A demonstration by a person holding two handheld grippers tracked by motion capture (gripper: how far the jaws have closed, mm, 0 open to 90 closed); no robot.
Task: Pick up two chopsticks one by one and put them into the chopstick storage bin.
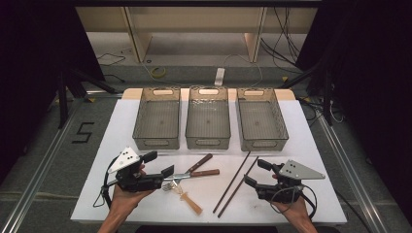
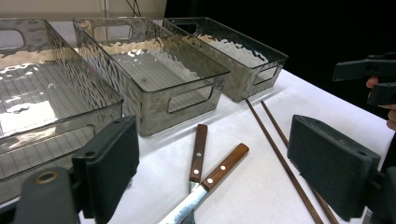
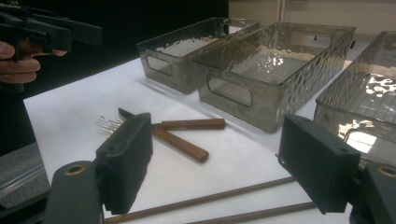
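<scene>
Two knives with dark wooden handles (image 1: 201, 169) lie crossed on the white mat (image 1: 121, 194), beside a fork with a pale handle (image 1: 188, 198). To their right lies a pair of dark chopsticks (image 1: 237, 183). My left gripper (image 1: 159, 164) hovers open just left of the knives, its jaws framing the knife handles (image 2: 201, 151) and the chopsticks (image 2: 275, 144) in the left gripper view. My right gripper (image 1: 257, 172) stands open just right of the chopsticks, nothing between its pads (image 3: 128, 154). The knives (image 3: 187, 135) and fork tines (image 3: 108, 123) lie beyond it.
Three empty clear grey bins stand in a row at the back of the mat: left (image 1: 156, 141), middle (image 1: 208, 141), right (image 1: 265, 143). The mat's front edge runs close below both hands. Dark floor, metal rails and cables surround the table.
</scene>
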